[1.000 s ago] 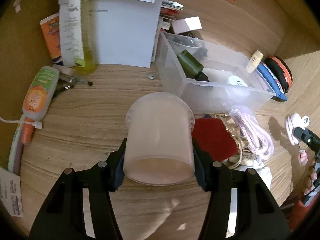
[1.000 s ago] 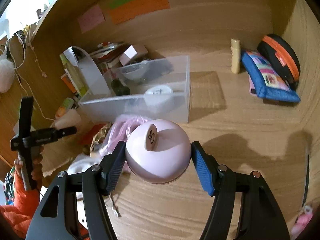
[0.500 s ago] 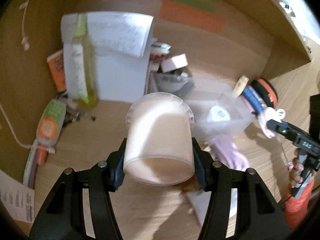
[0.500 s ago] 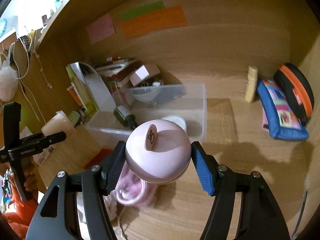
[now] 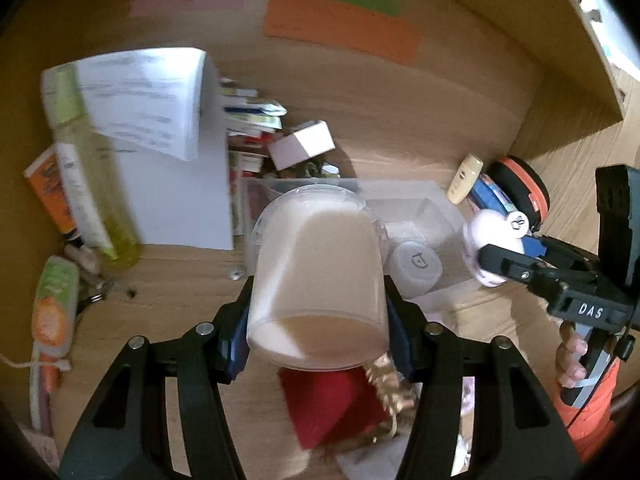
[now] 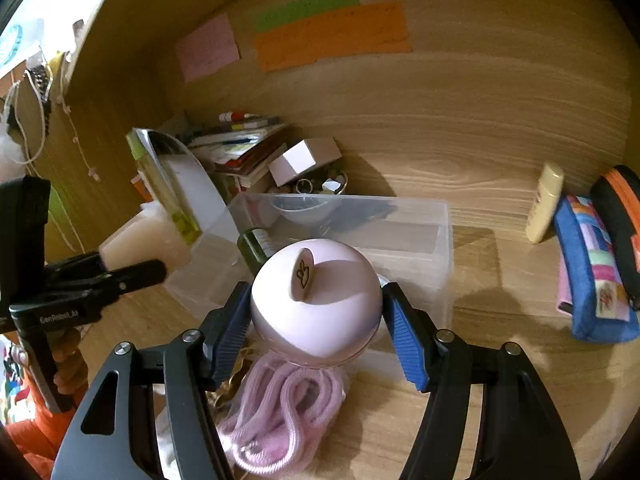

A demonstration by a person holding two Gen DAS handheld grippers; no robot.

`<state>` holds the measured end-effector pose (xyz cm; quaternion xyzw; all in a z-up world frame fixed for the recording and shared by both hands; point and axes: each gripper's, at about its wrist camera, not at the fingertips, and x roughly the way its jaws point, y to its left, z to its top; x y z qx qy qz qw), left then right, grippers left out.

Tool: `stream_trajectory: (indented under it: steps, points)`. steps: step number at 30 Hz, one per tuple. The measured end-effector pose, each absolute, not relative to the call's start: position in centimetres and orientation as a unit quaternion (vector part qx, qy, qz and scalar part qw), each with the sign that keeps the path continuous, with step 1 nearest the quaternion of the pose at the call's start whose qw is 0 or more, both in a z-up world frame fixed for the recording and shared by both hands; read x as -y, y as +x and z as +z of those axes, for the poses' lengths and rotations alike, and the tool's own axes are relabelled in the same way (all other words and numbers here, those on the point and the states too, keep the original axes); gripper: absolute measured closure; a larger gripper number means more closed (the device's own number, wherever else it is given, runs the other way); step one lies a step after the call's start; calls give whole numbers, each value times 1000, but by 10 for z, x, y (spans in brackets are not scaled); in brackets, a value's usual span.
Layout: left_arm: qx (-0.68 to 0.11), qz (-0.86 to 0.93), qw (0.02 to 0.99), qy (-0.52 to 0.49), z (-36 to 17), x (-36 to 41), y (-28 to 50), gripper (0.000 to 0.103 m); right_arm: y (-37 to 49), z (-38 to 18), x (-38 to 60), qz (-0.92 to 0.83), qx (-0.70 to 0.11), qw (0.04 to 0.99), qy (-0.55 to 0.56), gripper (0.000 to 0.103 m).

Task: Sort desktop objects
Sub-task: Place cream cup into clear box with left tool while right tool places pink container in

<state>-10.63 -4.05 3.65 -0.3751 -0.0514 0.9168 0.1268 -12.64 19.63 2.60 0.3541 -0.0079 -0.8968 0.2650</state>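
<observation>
The left gripper (image 5: pixel 318 316) is clamped on a translucent plastic tub (image 5: pixel 318 280), held by its sides with its wider rim pointing away, clear of the desk (image 5: pixel 168 292). The right gripper (image 6: pixel 316 316) grips a round pink container (image 6: pixel 316 296), its pads pressing the widest part of the dome, with the small tab on top facing the camera. Just ahead of both grippers sits the clear storage bin (image 6: pixel 416 240), already holding a white jar (image 5: pixel 416 266) and a dark green bottle (image 6: pixel 252 246); it looks like the likely drop place for both loads. To do this well, bring one gripper over the bin's open space beyond the jar at a time, since the two grippers are close beside each other and could knock together. Lower each load until it nearly rests on the bin floor before easing the pads apart, as the round container may roll. A pink cord bundle (image 6: pixel 280 412) lies under the right gripper.
</observation>
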Motion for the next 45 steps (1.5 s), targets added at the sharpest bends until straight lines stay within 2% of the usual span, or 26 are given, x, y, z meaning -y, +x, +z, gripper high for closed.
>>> stream_trajectory:
  steps: [16,32,37,43,45]
  points:
    - [61,893,146,-420,4,20,-158,47,-164,-10,-160,-873,-21,282,396,41]
    - [17,894,136,-427,-5,7,-160,45,-168,-19,-162,-868,-21,279,410,40]
    - [29,892,140,-428,-3,9,-159,45,-166,-20,-161,-866,-21,286,409,38]
    - [40,896,150,-417,9,11,-150,39,-160,-9,-163,-868,-25,295,399,37]
    - [36,903,144,-403,18,13,-141,34,-155,-1,-164,-873,-31,293,388,29]
